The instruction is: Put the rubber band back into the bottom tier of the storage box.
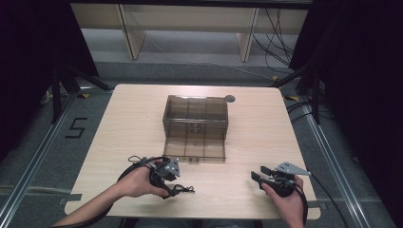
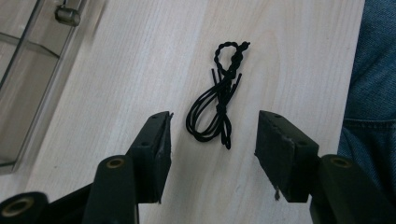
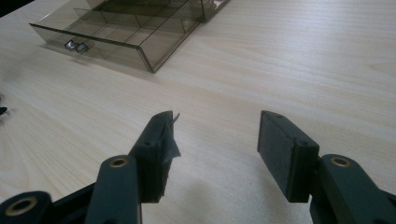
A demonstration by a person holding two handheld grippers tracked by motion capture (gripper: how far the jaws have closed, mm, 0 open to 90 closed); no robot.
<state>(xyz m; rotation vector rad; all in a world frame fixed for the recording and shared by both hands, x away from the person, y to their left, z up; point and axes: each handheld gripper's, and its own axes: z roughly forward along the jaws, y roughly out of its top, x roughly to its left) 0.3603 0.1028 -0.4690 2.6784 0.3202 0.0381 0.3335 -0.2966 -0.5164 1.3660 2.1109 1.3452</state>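
Black cord bundle (image 2: 218,95) lies between the parted left claw (image 2: 212,140); right claw (image 3: 215,147) gapes

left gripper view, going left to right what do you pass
smoky clear drawer box → the left gripper's own left-hand jaw → black elastic cord bundle lying on the table between the open jaws → the right-hand jaw → blue denim at the table's edge

High view: above the near edge, facing forward and down on the whole bench (image 1: 142,123).
Left gripper view: close, looking down.
Right gripper view: low, facing far-left.
Shared: bench top.
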